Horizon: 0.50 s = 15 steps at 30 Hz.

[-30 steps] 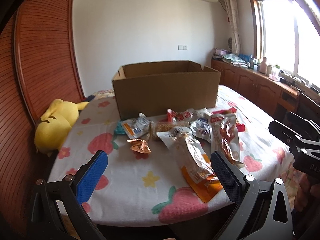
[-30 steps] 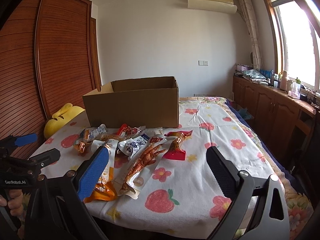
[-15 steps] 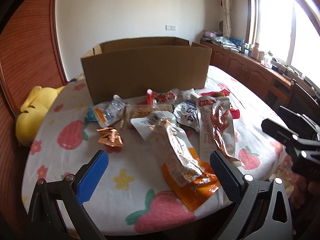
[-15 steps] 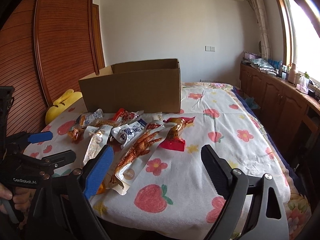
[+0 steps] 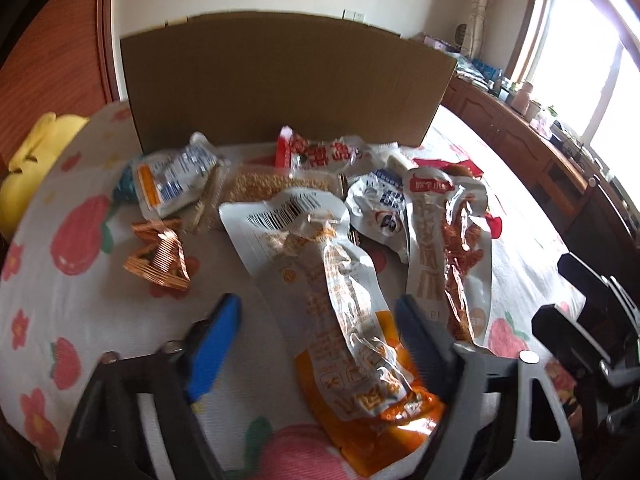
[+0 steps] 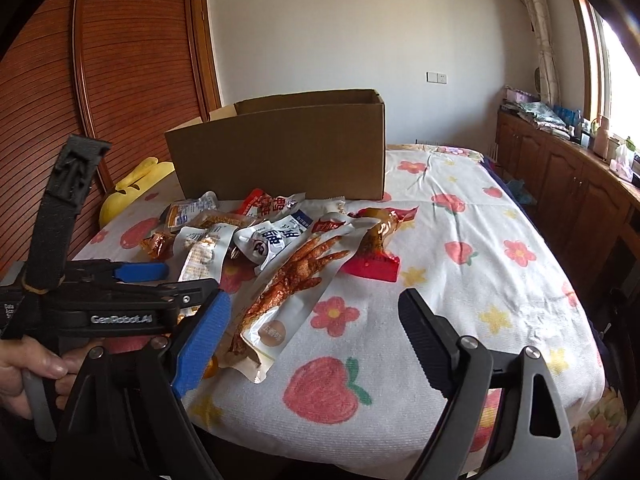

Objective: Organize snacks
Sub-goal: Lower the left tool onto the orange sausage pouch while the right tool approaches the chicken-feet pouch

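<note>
Closing in on the first pick, the left gripper (image 5: 318, 344) straddles the near end of the orange pouch (image 5: 352, 320); its jaws have just been closing, the pouch lies between them, and the pads do not yet press it. The right gripper (image 6: 314, 340) hangs above bare cloth with fingers spread, nothing between them, just right of the claw pouch (image 6: 292, 284); its jaws have also just narrowed a little. By my judgement the next move calls for the left jaws to finish pinching the orange pouch, then a lift over the wall of the box (image 5: 288, 84). Count: one box, open-topped, behind the pile on the cloth (image 6: 460, 280); roughly nine snack packs, all lying outside the box, overlapped so the tally is uncertain; one yellow plush (image 6: 132, 192) beside the box; two grippers.
</note>
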Available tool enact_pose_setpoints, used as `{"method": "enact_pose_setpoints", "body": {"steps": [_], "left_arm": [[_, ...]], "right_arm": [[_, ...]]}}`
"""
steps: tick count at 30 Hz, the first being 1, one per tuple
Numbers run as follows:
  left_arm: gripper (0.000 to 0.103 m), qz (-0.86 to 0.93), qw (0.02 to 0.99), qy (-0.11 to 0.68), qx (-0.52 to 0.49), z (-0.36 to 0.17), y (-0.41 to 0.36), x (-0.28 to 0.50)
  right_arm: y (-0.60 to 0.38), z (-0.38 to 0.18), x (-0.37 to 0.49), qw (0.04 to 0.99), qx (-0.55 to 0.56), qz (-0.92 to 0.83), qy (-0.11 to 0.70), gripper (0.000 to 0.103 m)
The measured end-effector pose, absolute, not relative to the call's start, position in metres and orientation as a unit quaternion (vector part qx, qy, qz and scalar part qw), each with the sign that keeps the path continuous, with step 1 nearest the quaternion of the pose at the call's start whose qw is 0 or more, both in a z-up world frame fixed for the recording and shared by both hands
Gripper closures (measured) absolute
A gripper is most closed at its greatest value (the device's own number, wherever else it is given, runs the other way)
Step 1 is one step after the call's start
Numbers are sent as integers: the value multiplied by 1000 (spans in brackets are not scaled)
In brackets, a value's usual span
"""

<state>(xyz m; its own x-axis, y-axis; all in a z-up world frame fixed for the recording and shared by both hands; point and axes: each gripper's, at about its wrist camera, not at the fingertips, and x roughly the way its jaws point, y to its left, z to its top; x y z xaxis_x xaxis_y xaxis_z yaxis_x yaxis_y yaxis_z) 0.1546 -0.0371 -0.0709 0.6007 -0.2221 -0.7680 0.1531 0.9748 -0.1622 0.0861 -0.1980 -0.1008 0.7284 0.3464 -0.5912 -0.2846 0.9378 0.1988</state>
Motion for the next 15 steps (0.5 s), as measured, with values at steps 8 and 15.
{"method": "enact_pose_setpoints", "body": {"steps": [8,15], "left_arm": [[44,-93,906,413,6,-77,-45,152],[48,-95,907,411,8,-77,-24,148]], "right_arm": [[-189,-110,96,922,38,180,341,16],[-180,-118,118,912,29,194,361,16]]}}
